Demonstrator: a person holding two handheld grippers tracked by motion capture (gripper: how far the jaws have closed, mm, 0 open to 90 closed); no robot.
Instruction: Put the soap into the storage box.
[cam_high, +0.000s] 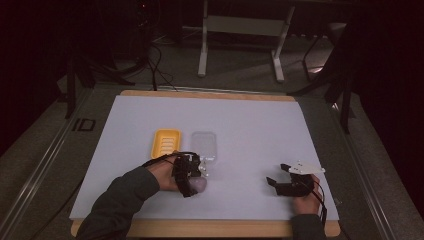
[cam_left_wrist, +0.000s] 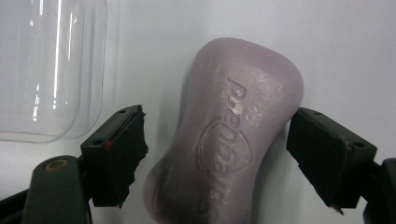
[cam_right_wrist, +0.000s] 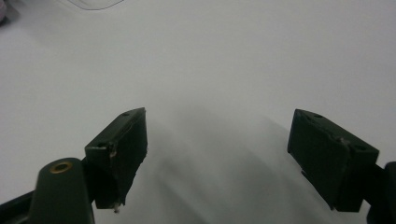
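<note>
A pale purple bar of soap (cam_left_wrist: 233, 135) with an embossed name lies on the white mat, also seen at my left hand as the soap (cam_high: 199, 186). My left gripper (cam_left_wrist: 219, 123) is open with the bar lengthwise between its jaws; the left pad (cam_left_wrist: 122, 154) stands clear of the soap, the right pad sits at its edge. In the high view the left gripper (cam_high: 196, 175) is near the mat's front middle. My right gripper (cam_high: 278, 175) rests to the right, open, and the right gripper (cam_right_wrist: 217, 126) has bare mat between its jaws.
A yellow ribbed soap dish (cam_high: 165, 142) and a clear plastic lid (cam_high: 204, 145) lie side by side just beyond my left hand; the lid (cam_left_wrist: 51, 70) is left of the soap. The white mat (cam_high: 250, 115) covers a wooden table. A white frame stands on the floor behind.
</note>
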